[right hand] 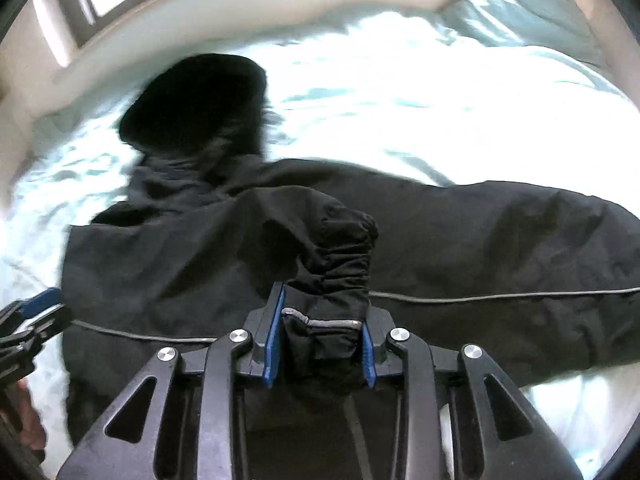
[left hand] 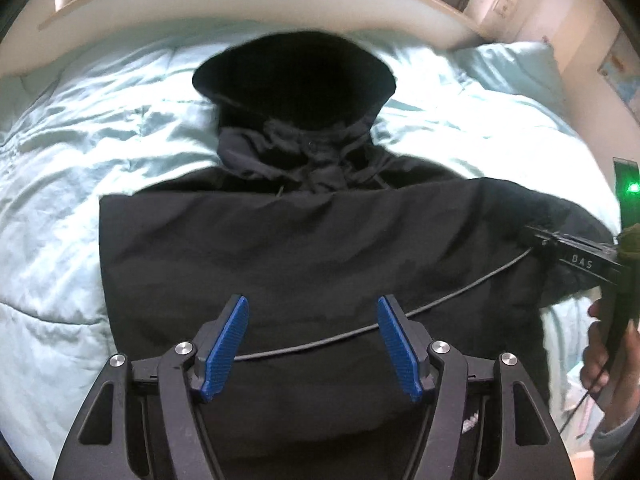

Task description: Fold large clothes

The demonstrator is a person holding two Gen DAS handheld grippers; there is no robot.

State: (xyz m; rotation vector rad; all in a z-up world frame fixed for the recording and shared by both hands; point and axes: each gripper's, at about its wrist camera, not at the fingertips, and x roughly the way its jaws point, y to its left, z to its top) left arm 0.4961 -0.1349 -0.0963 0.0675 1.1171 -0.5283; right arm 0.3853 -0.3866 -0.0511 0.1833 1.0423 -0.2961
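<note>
A large black hooded jacket [left hand: 304, 248] lies on a pale green bed, hood [left hand: 296, 80] toward the headboard; its left side is folded inward with a straight edge. My left gripper [left hand: 312, 312] is open and empty, hovering over the jacket's lower body. My right gripper [right hand: 322, 308] is shut on the elastic cuff of the jacket's sleeve [right hand: 336, 248] and holds it lifted above the jacket body [right hand: 480, 240]. The right gripper also shows at the right edge of the left wrist view [left hand: 568, 252], over the sleeve. The left gripper's blue finger [right hand: 40, 304] shows at the left edge of the right wrist view.
The pale green duvet [left hand: 80, 140] covers the bed. A pillow [left hand: 516, 68] lies at the far right by the wall. A curved headboard ledge [left hand: 248, 4] and window run behind. A thin black cable [left hand: 440, 300] crosses over the jacket.
</note>
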